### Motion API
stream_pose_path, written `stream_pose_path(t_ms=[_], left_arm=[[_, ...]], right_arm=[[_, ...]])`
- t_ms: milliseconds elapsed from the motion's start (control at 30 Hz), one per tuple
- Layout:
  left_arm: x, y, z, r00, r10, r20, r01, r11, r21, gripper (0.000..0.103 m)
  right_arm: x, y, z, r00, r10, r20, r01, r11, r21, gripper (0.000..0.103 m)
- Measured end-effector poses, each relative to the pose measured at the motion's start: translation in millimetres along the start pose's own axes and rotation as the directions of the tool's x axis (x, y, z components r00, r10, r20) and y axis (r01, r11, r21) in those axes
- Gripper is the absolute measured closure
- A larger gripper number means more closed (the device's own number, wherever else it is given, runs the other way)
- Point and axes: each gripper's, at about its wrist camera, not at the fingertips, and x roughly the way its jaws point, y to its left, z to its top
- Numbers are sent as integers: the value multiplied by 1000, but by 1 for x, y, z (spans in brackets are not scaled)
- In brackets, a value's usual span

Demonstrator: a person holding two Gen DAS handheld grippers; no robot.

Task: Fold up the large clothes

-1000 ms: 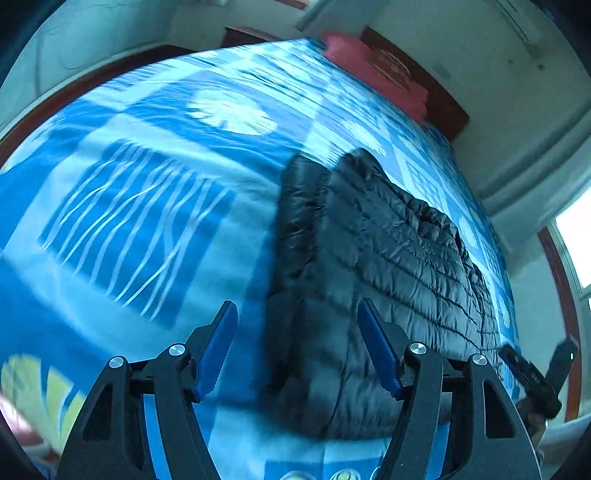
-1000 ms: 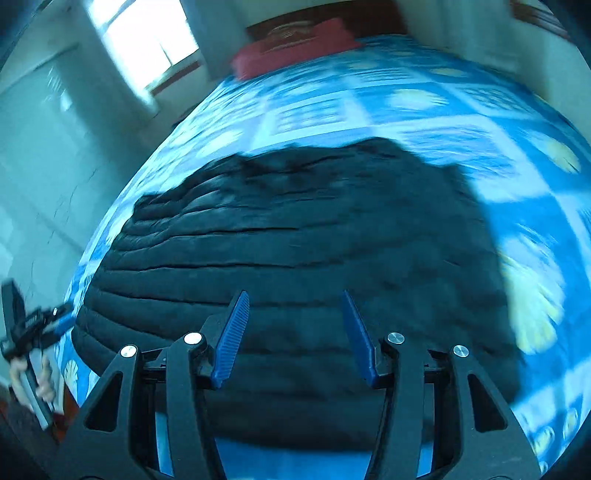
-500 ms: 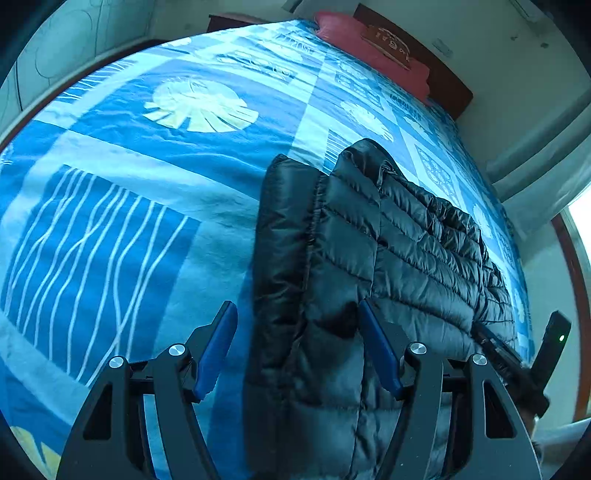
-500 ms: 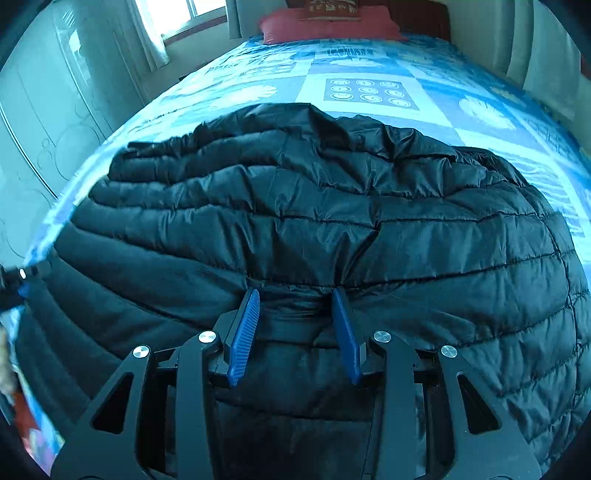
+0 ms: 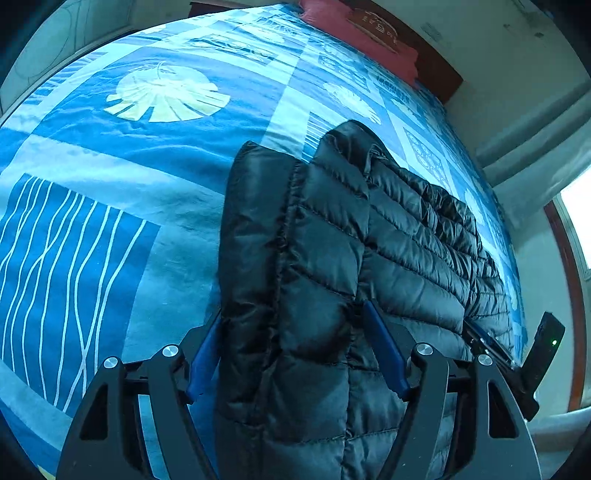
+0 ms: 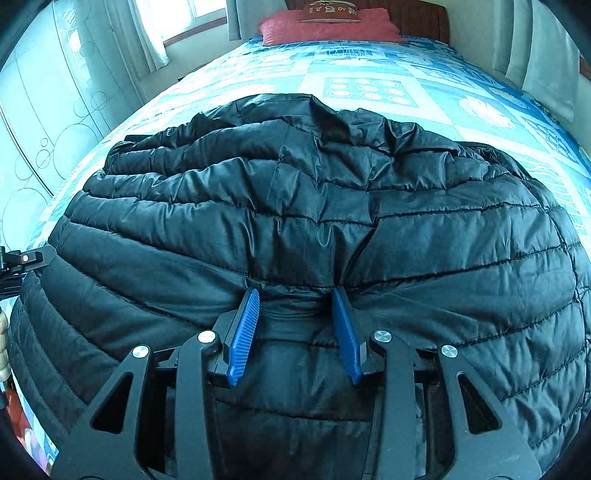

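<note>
A black quilted puffer jacket (image 5: 369,236) lies spread on the blue patterned bedspread (image 5: 110,184). My left gripper (image 5: 291,332) stands open around the jacket's near left edge, its blue fingers on either side of a thick fold of fabric. In the right wrist view the jacket (image 6: 295,206) fills most of the frame. My right gripper (image 6: 295,295) is open with its fingertips pushed into the jacket's near hem, fabric bunched between them. The right gripper also shows in the left wrist view (image 5: 517,354) at the lower right.
A red pillow (image 6: 325,26) lies at the head of the bed by a dark wooden headboard (image 5: 436,62). A window with curtains (image 6: 155,33) is at the far left. A white wardrobe (image 6: 33,129) stands along the left side.
Both grippers have moved down and forward onto the jacket's near edge. The left fingers now straddle the fold; the right fingers have narrowed and pressed into the hem.
</note>
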Motion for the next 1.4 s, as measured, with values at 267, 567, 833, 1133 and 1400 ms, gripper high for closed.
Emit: stream_pose_path(t_ms=[267,567,833,1133,1400], left_arm=[[22,-5,-5,998,69,-11,-68,995,77,38],[23,-24,-11,994,106,18,-107,982,153,69],[-9,-54,-9,984,152,87,-165,972,168,86],[-67,-137,-9,972,107,207,-159,955,251,87],[-62,-250,-23,971,68,230,-154,913,378,87]], right_arm=[[0,-1,0,1000,1,0,-1,1000,1,62],[1,-2,0,1000,-4,4,4,1000,-3,62],[-10,1,-2,999,-1,35,1,1000,0,63],[-80,-36,-3,991,-33,131,25,998,61,47],[-138,-105,-16,977,-122,177,102,988,117,40]])
